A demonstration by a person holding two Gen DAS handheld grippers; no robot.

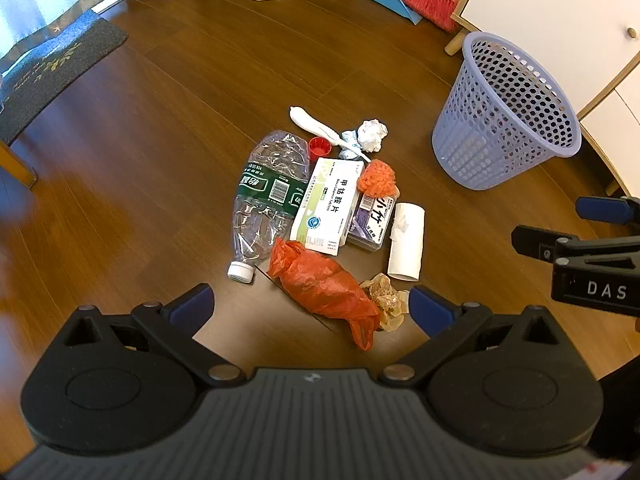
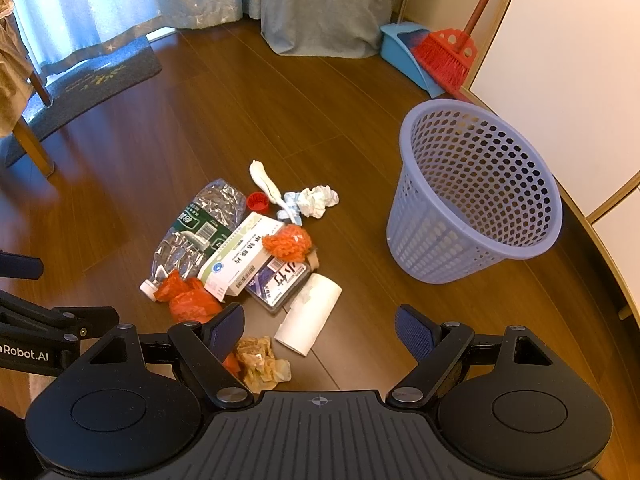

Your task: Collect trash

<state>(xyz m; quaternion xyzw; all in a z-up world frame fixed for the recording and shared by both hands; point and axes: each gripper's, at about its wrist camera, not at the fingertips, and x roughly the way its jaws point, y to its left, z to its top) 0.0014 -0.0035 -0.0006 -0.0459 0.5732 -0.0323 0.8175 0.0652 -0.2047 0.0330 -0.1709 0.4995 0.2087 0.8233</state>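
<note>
Here the trash lies heaped on a glossy brown wood-plank floor (image 1: 160, 128), at the centre of both views. A crushed clear plastic bottle (image 1: 266, 196) with a green label and white cap lies beside a flat white cardboard medicine box (image 1: 326, 208); against the box rests a purple-and-white plastic case (image 1: 372, 220). A smooth white paper tube (image 1: 406, 240) lies to its right, a crinkled red plastic bag (image 1: 324, 284) and a brittle tan wrapper (image 1: 386, 300) lower in the frame. Above sit a knobbly orange net ball (image 1: 376, 178), a crumpled white tissue (image 1: 372, 134), a round red cap (image 1: 320, 147) and a limp white balloon-like piece (image 1: 316, 126).

The lavender perforated plastic basket (image 1: 508, 120), tapered and round, stands upright at the right, apart from the heap.

The left gripper (image 1: 310, 306) stands wide open, holding nothing, its blue pads straddling the red bag in the picture. The right gripper (image 2: 320, 332) is likewise spread and empty, low in its own frame.

The right wrist view alone shows the broom's (image 2: 448, 56) long wooden handle, and the left gripper at its left edge. The left wrist view shows the right gripper at its right edge.
</note>
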